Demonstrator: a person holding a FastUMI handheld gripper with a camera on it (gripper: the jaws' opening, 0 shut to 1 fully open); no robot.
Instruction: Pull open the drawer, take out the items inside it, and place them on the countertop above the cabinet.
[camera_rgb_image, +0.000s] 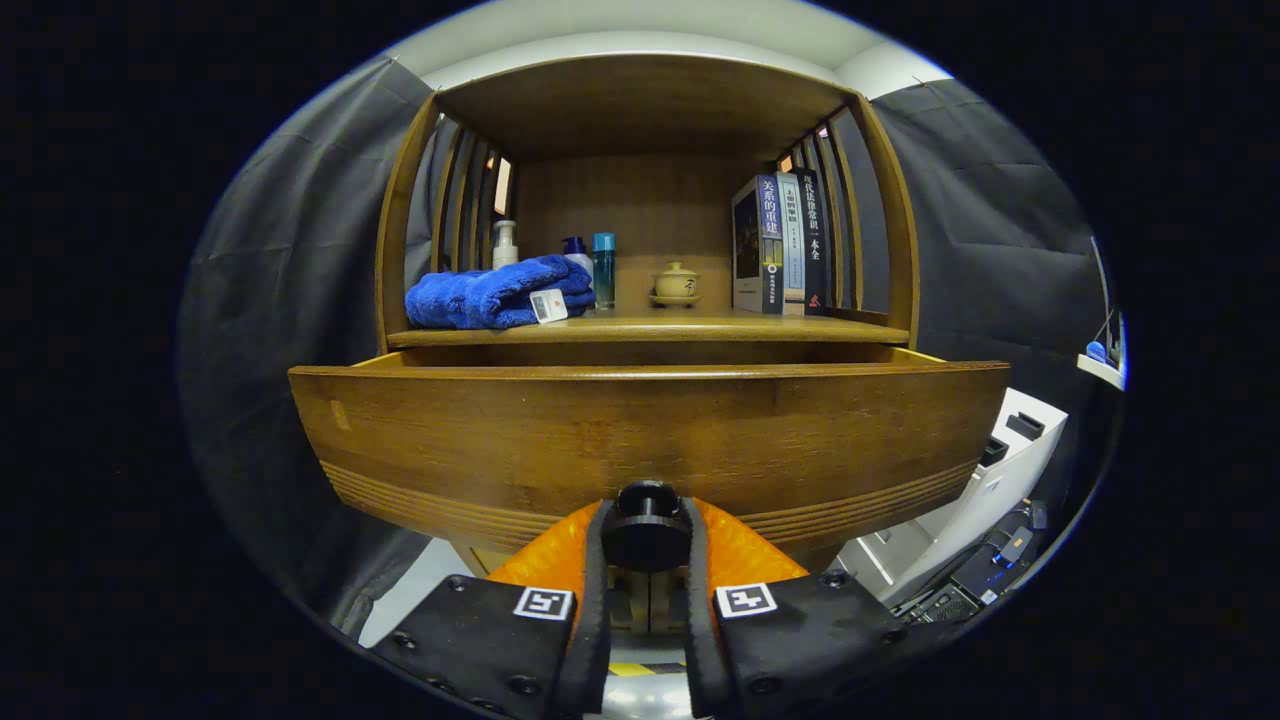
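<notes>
On the countertop (650, 328), from left to right, lie a folded blue towel (495, 293) with a white bottle (505, 244) and two blue-capped bottles (604, 268) behind it, then a small lidded teacup (675, 283), then upright books (780, 245). Below, the wooden drawer (650, 440) stands pulled out from the cabinet. The gripper (647, 530) pinches the drawer's dark round knob (647, 522), one finger pressing on either side
</notes>
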